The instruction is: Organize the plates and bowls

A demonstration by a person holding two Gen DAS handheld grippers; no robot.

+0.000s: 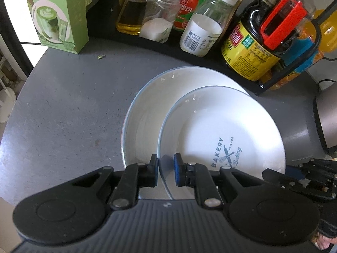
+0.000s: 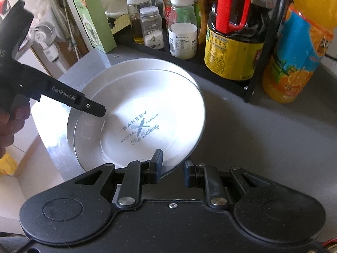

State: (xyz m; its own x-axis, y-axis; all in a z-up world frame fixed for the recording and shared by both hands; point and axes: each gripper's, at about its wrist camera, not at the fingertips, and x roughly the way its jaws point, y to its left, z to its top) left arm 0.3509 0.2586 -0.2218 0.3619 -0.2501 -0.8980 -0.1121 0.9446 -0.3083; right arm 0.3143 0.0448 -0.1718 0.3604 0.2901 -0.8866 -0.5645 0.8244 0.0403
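A white plate printed "BAKERY" point(image 1: 221, 130) sits tilted over a second white plate point(image 1: 145, 113) on the grey counter point(image 1: 63, 109). My left gripper point(image 1: 166, 168) straddles the printed plate's left rim, one pad on each side, with a small gap showing on the inner side. My right gripper point(image 2: 173, 167) straddles the same plate's near right rim point(image 2: 179, 164), jaws set apart with a gap. In the right wrist view the printed plate point(image 2: 143, 124) lies over the lower plate point(image 2: 118, 71), and the left gripper's finger point(image 2: 84, 103) reaches over its left rim.
A black rack point(image 1: 263, 86) at the back holds a soy sauce bottle point(image 1: 252, 48), white bottle point(image 1: 202, 31), salt jar point(image 1: 158, 23) and oil bottle point(image 1: 130, 10). A green box point(image 1: 56, 14) stands at the back left. An orange juice bottle point(image 2: 294, 52) and a metal pot point(image 1: 326, 120) are at the right.
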